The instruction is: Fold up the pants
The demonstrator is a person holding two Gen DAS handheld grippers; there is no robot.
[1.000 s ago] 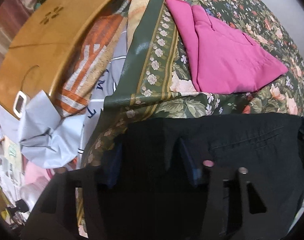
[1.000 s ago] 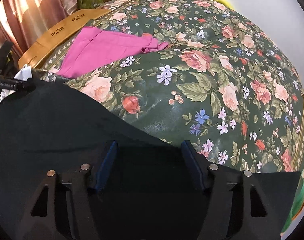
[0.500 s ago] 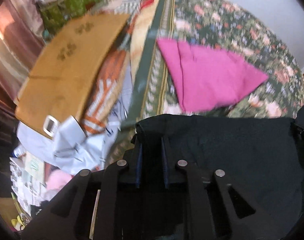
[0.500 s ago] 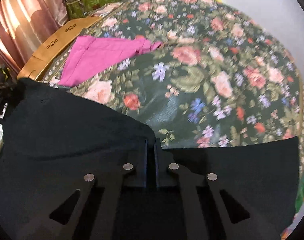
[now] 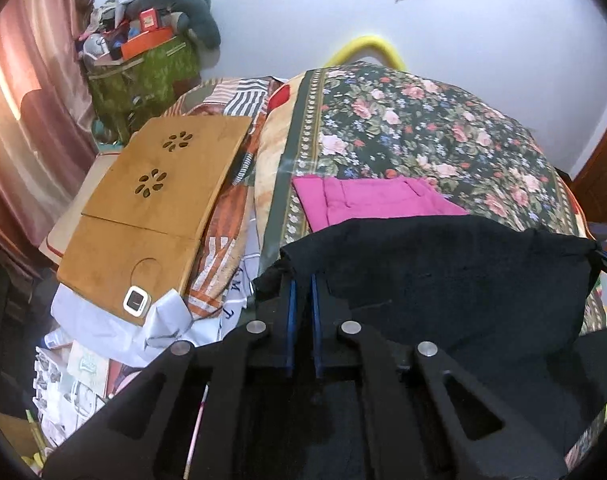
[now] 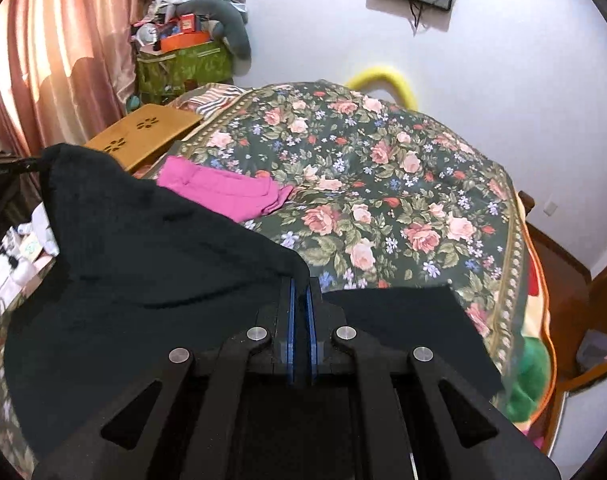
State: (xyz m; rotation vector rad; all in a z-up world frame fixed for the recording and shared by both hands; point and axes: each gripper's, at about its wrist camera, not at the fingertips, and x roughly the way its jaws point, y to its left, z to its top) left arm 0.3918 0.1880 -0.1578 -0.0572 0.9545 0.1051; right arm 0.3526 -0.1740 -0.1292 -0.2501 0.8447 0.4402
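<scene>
Black pants (image 5: 443,272) hang stretched between my two grippers above the floral bedspread (image 5: 423,120). My left gripper (image 5: 301,280) is shut on one corner of the pants' upper edge. My right gripper (image 6: 299,284) is shut on the other corner of the black pants (image 6: 143,264). Each gripper's tip shows at the far edge of the other's view. A lower part of the pants (image 6: 403,320) lies flat on the bed under the right gripper.
Folded pink pants (image 5: 367,200) lie on the bed beyond the black pants; they also show in the right wrist view (image 6: 219,192). A wooden lap desk (image 5: 151,192) lies at the bed's left side. Clutter (image 5: 143,52) stands by the curtain.
Both grippers closed on the black pants' edge and lifted it up off the bed. The views tilted up, so the wall and room now show.
</scene>
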